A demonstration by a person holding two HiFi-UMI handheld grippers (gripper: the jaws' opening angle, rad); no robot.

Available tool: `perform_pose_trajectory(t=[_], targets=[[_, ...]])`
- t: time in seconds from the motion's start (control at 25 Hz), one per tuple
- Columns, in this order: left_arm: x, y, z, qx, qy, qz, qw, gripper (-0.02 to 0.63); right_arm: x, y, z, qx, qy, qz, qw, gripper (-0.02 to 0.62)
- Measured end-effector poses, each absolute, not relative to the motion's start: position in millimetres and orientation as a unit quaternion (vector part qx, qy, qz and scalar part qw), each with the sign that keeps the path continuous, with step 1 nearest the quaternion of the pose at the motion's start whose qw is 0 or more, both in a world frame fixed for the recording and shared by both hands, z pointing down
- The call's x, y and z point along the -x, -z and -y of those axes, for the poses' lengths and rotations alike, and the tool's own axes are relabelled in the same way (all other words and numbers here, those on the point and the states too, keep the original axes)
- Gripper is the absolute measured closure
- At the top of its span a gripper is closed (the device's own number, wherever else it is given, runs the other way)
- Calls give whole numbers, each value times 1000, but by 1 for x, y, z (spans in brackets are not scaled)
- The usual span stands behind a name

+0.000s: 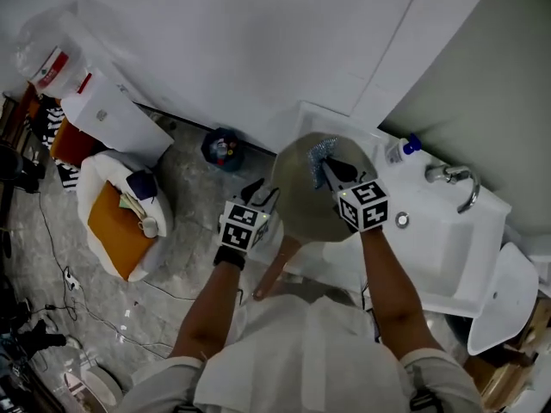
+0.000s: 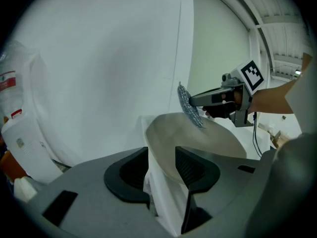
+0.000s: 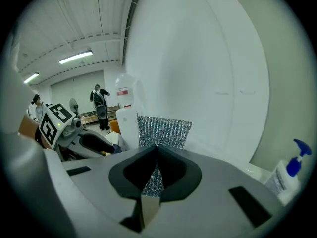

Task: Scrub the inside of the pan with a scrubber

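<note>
Down close is the pan's brown handle point(image 1: 277, 269). It points back at the person. The pan point(image 1: 301, 200) is tipped up at the corner of the white sink point(image 1: 448, 256), and its inside looks pale and bare.

The left gripper point(image 1: 261, 200) is at the pan's left edge. In the left gripper view its jaws point(image 2: 162, 157) are spread wide. The pan's edge point(image 2: 198, 140) sits in the gap between them, and they do not squeeze it.

The right gripper point(image 1: 336, 172) is over the far side of the pan. Its jaws point(image 3: 156, 155) are pressed together on a shiny silver scrubber point(image 3: 163, 130). The scrubber point(image 1: 322, 155) hangs by the pan's far edge. In the left gripper view the scrubber point(image 2: 188, 105) seems to meet that edge, but I cannot tell if it really touches.

A bit farther, the sink has a silver tap point(image 1: 461, 183). A bottle point(image 1: 403, 150) with a blue top stands just beside the sink's back corner.

On the floor to the left are a dark round tub point(image 1: 222, 149) with small things in it and a white bag point(image 1: 95, 175) with something orange point(image 1: 116, 231) inside. Behind it all is a white wall point(image 1: 258, 41).
</note>
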State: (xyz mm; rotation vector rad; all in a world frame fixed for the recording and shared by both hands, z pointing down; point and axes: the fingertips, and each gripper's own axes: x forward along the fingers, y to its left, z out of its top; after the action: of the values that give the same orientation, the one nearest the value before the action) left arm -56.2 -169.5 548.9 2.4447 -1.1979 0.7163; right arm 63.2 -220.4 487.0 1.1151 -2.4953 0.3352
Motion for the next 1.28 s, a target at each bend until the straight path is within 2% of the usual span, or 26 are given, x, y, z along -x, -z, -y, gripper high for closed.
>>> perform_pose_trajectory(t=[0.28,0.44,0.6,0.92,1.28], targets=[[51,-578,170,-844,-267,422,195,428,26,-518,220,-286,-126,921,232,578],[49,-585,169,-840,-278,415,213,436,50,-540,218,-264,-123,920,264,578],[48,-587,171,-843,-266,413,220,483,60,-547,229,-261,-118,919,270,578],[49,-587,173,-841,-264,411,233,495,36,-549,275,-335,-117,900,252,578],[48,-581,173,-838,-273,407,240,500,-60,-553,322,-486,-127,832,238,578]])
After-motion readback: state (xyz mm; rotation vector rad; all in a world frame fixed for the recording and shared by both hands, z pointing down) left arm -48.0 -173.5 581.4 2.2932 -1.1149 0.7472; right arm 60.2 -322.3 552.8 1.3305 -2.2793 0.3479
